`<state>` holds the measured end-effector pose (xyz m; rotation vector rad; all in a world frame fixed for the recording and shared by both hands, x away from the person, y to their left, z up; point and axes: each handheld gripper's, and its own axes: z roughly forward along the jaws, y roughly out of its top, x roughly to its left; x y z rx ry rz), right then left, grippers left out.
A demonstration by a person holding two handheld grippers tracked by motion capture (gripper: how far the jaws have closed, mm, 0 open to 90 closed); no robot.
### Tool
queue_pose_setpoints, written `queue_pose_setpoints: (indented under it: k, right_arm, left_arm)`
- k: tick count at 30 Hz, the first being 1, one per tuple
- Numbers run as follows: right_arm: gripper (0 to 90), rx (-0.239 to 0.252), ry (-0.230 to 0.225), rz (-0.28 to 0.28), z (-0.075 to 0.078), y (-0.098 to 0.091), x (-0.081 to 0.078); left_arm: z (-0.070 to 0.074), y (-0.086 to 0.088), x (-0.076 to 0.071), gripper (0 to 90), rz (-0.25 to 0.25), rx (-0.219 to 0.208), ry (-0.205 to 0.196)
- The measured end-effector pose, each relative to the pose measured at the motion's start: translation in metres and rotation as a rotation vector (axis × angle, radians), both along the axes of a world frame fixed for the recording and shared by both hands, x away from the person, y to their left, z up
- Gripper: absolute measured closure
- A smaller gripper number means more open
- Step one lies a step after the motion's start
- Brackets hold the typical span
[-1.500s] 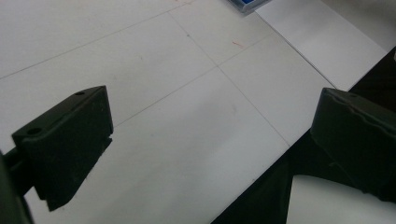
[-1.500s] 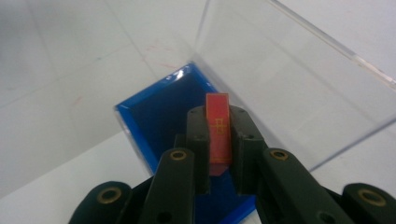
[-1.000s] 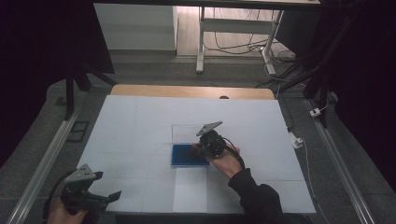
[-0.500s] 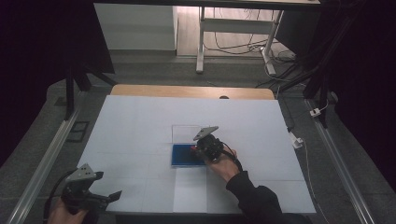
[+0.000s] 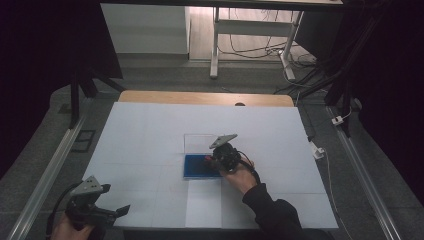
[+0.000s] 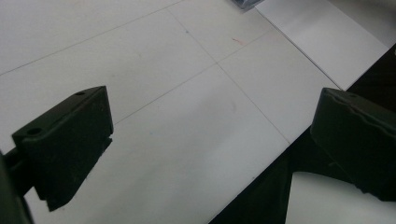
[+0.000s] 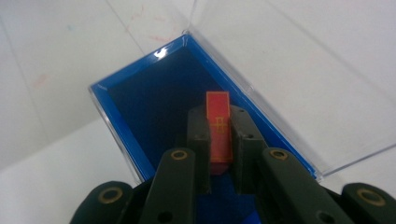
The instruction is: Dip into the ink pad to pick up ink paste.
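A shallow blue box (image 5: 196, 170) lies at the middle of the white table, its clear lid (image 5: 199, 141) swung open on the far side. My right gripper (image 5: 212, 159) hovers over the box's right part, shut on a small red block (image 5: 207, 159). In the right gripper view the red block (image 7: 218, 108) with a gold mark sticks out between the two jaws of the right gripper (image 7: 218, 128), above the blue box (image 7: 144, 107) and beside the clear lid (image 7: 303, 88). My left gripper (image 5: 119, 212) rests at the table's front left corner, open and holding nothing. In its own view the left gripper (image 6: 210, 135) has its jaws wide apart.
A white sheet of paper (image 5: 204, 202) lies in front of the box at the table's near edge. A wooden strip (image 5: 205, 97) borders the far side. Metal rails run along both sides of the table (image 5: 135, 145), and cables lie on the floor at the right.
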<state>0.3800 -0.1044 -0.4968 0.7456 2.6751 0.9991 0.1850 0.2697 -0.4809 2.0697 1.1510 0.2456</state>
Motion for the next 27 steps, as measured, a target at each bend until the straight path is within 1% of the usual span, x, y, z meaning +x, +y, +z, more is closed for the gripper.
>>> queue_pose_setpoints:
  k: [1,2,4,6,9,12,14,18,19,23,24,27]
  right_arm:
    - [80.6,0.000,0.000,0.000,0.000,0.000,0.000]
    - [80.6,0.020,0.021,-0.007,-0.001,-0.003,0.002]
    - [80.6,0.019,0.015,-0.009,-0.001,-0.002,0.001]
    - [80.6,0.000,-0.004,-0.003,0.000,0.000,-0.001]
    - [80.4,0.009,0.009,-0.003,0.000,-0.001,0.001]
    - [80.1,-0.024,-0.010,0.009,0.002,0.002,-0.001]
    - [80.1,-0.032,-0.018,0.010,0.003,0.003,-0.001]
    - [79.9,-0.030,-0.018,0.006,0.003,0.003,-0.002]
    - [79.9,-0.019,-0.010,-0.002,0.004,0.002,-0.002]
    - [79.9,-0.007,-0.017,-0.008,0.009,0.001,-0.002]
    - [79.9,0.016,-0.018,-0.005,0.014,-0.002,-0.002]
    - [79.9,0.037,-0.023,0.007,0.020,-0.004,-0.003]
  left_arm:
    - [0.000,0.000,0.000,0.0,0.001,0.000,0.000]
    - [0.000,0.000,0.000,0.0,0.005,0.001,0.000]
    - [0.000,0.000,0.000,0.0,0.007,0.000,0.003]
    - [0.000,0.000,0.000,0.0,0.011,0.000,0.002]
    - [0.000,0.001,0.000,0.0,0.008,-0.004,0.000]
    - [0.000,0.002,0.001,0.0,0.009,-0.010,0.004]
    - [0.000,0.002,0.001,0.0,0.010,-0.016,0.005]
    - [0.000,0.003,0.001,0.0,0.012,-0.021,0.003]
    - [0.000,0.003,0.001,0.0,0.012,-0.020,0.003]
    - [0.000,0.003,0.001,0.0,0.013,-0.022,0.003]
    - [0.000,0.003,0.001,0.0,0.013,-0.022,0.004]
    - [0.000,0.003,0.001,0.0,0.014,-0.024,0.004]
